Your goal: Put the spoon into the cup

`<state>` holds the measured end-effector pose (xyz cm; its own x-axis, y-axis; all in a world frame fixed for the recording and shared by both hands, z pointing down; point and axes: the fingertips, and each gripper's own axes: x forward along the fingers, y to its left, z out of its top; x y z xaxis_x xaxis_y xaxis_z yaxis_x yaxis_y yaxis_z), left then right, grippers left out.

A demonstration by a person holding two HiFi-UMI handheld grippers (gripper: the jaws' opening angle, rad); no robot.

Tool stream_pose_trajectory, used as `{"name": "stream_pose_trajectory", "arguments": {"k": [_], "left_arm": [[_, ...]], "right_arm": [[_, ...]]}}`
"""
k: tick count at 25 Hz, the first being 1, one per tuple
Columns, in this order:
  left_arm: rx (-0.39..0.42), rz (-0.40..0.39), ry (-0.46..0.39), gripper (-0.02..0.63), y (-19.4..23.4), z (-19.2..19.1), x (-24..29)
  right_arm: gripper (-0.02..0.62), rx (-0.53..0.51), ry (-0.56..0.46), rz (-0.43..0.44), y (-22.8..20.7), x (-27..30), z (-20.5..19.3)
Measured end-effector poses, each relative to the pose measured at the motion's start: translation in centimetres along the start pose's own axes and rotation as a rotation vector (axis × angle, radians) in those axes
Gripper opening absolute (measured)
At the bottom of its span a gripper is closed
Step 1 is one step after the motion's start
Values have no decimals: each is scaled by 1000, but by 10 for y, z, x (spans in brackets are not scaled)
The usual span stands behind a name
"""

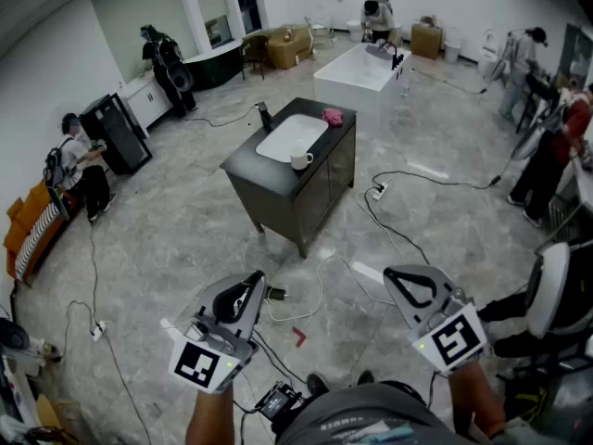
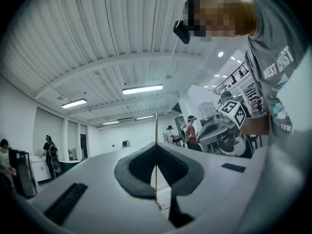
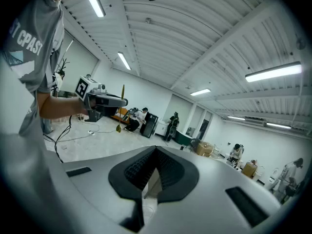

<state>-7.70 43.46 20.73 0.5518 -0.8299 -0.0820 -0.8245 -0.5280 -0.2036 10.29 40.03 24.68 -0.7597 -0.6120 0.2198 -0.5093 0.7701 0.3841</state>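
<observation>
Carrying step: left gripper point(image 1: 246, 293) is clenched on the spoon point(image 2: 156, 126), well apart from the cup point(image 1: 301, 159) at the surface's point(image 1: 243, 160) near edge (right gripper point(image 1: 408, 284) is closed, empty). Next comes the approach.

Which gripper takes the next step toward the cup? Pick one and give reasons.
Left. The left gripper is shut on the spoon; the right gripper is shut and empty. The cup stands on the dark cabinet far ahead of both, so neither is clearly nearer.
</observation>
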Motion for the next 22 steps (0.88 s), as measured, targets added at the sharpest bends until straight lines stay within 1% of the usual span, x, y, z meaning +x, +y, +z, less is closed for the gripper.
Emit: {"name": "stream_pose_trajectory", "arguments": {"k": [10,15,22], "left_arm": [[-15,-8,-21,2,8,-1,-7],[-23,-12,-16,2,9,-8,-10],[-32,-22,-13,2,23,-20,-18]], "right_arm": [[30,-18,4,-4,12,11,9],[31,-11,3,-13,16,15,7],[31,-8,-1,-27,23,30,11]]}}
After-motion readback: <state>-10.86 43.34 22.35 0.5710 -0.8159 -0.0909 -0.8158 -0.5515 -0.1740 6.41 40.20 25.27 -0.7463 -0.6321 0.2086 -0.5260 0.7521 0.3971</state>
